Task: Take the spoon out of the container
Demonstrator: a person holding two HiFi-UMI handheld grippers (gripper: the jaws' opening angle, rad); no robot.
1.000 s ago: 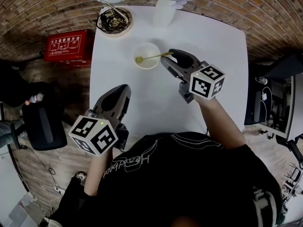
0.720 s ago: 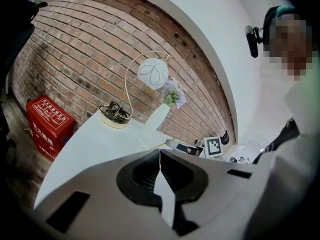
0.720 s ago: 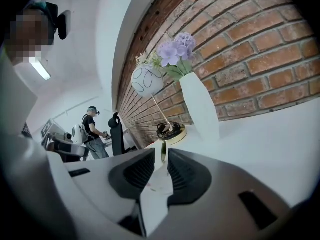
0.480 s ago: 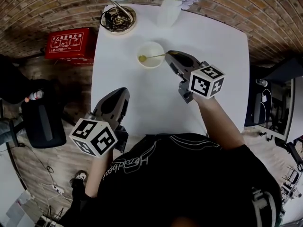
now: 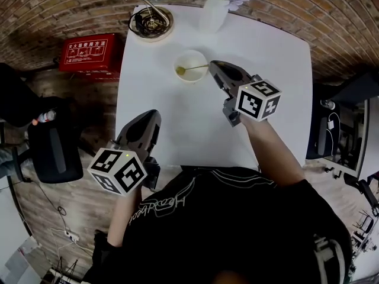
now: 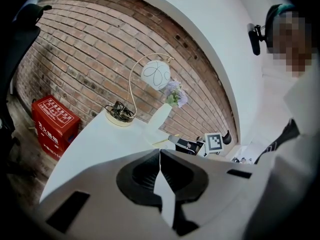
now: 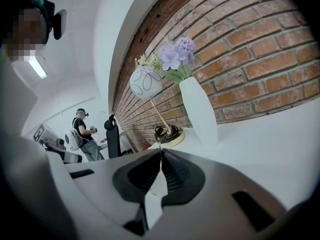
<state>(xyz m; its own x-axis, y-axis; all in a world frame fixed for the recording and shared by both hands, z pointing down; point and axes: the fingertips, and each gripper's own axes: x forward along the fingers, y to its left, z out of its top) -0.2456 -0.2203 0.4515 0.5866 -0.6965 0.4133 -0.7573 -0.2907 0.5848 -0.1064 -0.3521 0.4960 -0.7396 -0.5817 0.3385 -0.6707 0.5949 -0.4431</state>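
Furthest left, a red box [image 5: 89, 52] and a dark chair [image 5: 53, 152] are seen beyond the left edge of the white worktop [image 5: 177, 117]. The left hand-held gripper [image 5: 153, 116] is held over the near left part of the worktop, well apart from the bowl. Its jaws are pressed together with nothing between them, as is shown in the left gripper view. At the far edge a lamp [image 5: 151, 19] with a round gold base is set. Near it, towards the middle, a small white bowl [image 5: 190, 79] is placed. The spoon [image 5: 192, 68] is laid in the bowl, with its gold head at the left inside and its thin handle carried out over the right rim. The end of that handle is pinched by the right hand-held gripper [image 5: 212, 65], whose jaws are clenched on it; in the right gripper view a thin gold sliver is seen at their tips. A white vase [image 5: 213, 13] of lilac flowers is set behind the bowl, to the right of the lamp
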